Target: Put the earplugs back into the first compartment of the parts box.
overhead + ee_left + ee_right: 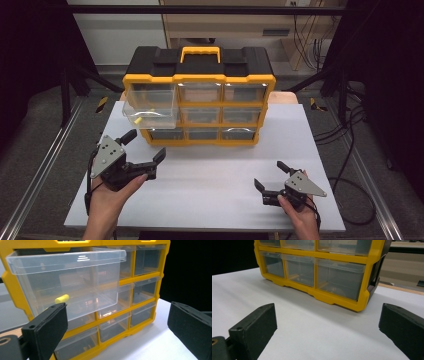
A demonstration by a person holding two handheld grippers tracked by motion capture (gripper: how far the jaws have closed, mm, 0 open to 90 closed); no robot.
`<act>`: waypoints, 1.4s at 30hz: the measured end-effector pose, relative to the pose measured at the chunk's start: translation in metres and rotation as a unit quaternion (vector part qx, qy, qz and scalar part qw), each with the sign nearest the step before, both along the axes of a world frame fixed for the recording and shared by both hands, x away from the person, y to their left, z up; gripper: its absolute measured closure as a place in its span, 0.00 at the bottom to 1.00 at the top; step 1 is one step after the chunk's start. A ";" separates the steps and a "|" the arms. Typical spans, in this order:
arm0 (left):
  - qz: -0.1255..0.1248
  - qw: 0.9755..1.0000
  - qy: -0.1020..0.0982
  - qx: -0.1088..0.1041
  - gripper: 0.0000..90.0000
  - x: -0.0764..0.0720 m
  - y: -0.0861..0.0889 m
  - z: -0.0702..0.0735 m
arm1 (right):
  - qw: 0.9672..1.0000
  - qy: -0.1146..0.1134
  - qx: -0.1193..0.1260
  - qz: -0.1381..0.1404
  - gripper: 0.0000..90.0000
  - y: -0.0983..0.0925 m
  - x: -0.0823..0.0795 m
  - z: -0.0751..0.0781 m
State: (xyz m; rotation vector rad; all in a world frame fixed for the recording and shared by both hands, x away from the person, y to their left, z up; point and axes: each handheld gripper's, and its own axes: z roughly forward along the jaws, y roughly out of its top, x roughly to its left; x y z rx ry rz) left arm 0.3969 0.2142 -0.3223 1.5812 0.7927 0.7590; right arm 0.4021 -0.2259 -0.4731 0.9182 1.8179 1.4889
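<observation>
- A white bench (210,185) sits in a dark room, with metal rails along both of its sides and loose cables on the floor beyond its right edge.
- A yellow and black organizer (199,95) with a yellow carry handle stands at the far middle of the bench, its front of clear drawers facing the person.
- The top-left drawer (150,107) of the organizer is pulled well out, hanging forward of the frame; the other drawers sit flush.
- A small yellow piece (62,298) lies inside that open drawer, near its left end.
- The left tongs (145,147) are held in the person's left hand (107,200) just in front of the organizer's lower left corner, jaws wide apart and holding nothing; they point at the open drawer without touching it.
- The right tongs (267,175) are held in the right hand (300,215), well in front of the organizer's right end, low over the bench, jaws apart and empty.
</observation>
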 end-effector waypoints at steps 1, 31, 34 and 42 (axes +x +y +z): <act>0.002 1.000 0.001 -0.002 0.04 -0.001 -0.001 0.000 | 1.000 0.000 0.000 0.000 0.02 0.000 0.000 0.000; -0.027 0.999 0.016 -0.005 0.36 -0.006 -0.017 0.000 | 1.000 0.000 -0.001 0.000 0.02 0.000 0.000 0.000; -0.027 0.999 0.016 -0.007 0.41 -0.005 -0.016 0.000 | 1.000 0.000 -0.001 0.000 0.02 0.000 0.000 0.000; -0.025 0.999 0.025 -0.014 0.60 -0.003 -0.012 0.001 | 1.000 0.000 -0.001 0.000 0.02 0.000 0.000 0.000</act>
